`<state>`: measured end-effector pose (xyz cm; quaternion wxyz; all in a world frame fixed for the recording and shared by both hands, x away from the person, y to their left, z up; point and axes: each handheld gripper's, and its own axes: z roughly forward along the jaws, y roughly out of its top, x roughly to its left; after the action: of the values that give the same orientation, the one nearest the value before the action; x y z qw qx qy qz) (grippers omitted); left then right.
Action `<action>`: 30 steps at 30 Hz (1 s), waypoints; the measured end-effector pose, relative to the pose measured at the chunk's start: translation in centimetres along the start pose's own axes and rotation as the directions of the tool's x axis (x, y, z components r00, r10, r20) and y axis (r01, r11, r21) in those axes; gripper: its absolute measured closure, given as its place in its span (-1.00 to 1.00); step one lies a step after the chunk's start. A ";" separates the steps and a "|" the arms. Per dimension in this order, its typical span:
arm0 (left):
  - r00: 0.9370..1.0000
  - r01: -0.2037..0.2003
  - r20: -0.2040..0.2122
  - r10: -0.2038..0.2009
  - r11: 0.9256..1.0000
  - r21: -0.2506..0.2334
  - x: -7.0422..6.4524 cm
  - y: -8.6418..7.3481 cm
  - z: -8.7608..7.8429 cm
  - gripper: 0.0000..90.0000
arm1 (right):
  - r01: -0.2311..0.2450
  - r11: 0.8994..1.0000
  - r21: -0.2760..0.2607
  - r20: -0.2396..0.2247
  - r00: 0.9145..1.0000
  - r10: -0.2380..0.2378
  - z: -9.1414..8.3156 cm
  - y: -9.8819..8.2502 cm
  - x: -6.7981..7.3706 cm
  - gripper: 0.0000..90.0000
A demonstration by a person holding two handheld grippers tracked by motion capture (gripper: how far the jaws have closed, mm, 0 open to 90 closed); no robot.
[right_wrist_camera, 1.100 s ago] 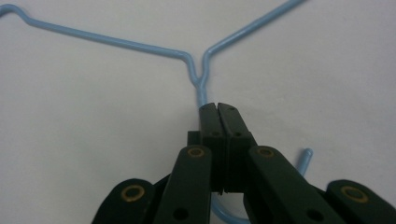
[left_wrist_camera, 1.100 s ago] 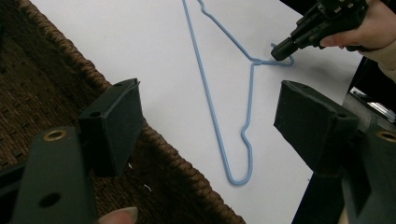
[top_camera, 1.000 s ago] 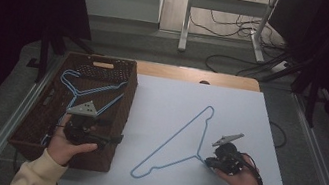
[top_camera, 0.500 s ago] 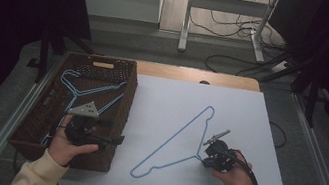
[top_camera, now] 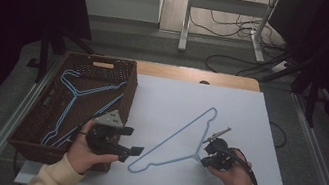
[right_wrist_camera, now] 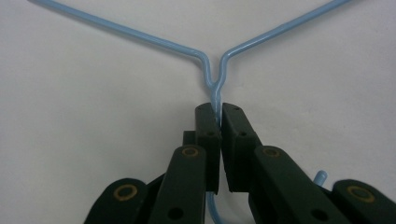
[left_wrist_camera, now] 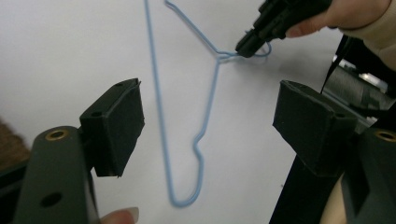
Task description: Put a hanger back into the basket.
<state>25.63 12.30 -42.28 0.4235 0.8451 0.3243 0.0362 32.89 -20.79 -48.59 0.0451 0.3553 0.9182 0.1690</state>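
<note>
text on hanger [top_camera: 180, 138]: none you can read
text on basket [top_camera: 36, 117]: none, no label legible
text on worktop [top_camera: 249, 117]: none, plain white sheet
marks on left gripper [top_camera: 131, 142]: none readable
marks on right gripper [right_wrist_camera: 219, 116]: none readable, you get brass rivets, no print

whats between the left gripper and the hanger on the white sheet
Nothing: in the high view the open left gripper is beside the blue hanger's near end, with bare white sheet between. The left gripper view shows the same.
</note>
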 end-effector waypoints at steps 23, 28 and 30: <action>0.998 -0.018 0.067 0.004 0.976 0.215 -0.9 1.2 13.0 -0.21 | 0.028 1.000 -0.007 -0.004 1.000 -0.028 -1.0 0.2 0.5 0.91; 0.998 -0.014 0.056 0.000 0.969 0.245 -0.2 0.7 15.3 0.09 | 0.035 0.999 -0.011 -0.008 0.999 -0.035 -1.2 0.3 0.7 0.91; 0.998 -0.011 0.055 -0.002 0.970 0.243 -0.1 0.6 15.9 0.21 | 0.038 0.999 -0.014 -0.004 0.999 -0.038 -1.3 0.3 0.8 0.91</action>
<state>31.19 0.98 -51.94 0.3256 0.8919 0.3127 -0.0262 32.26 -20.44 -47.23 0.0485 0.3372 0.9237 0.1751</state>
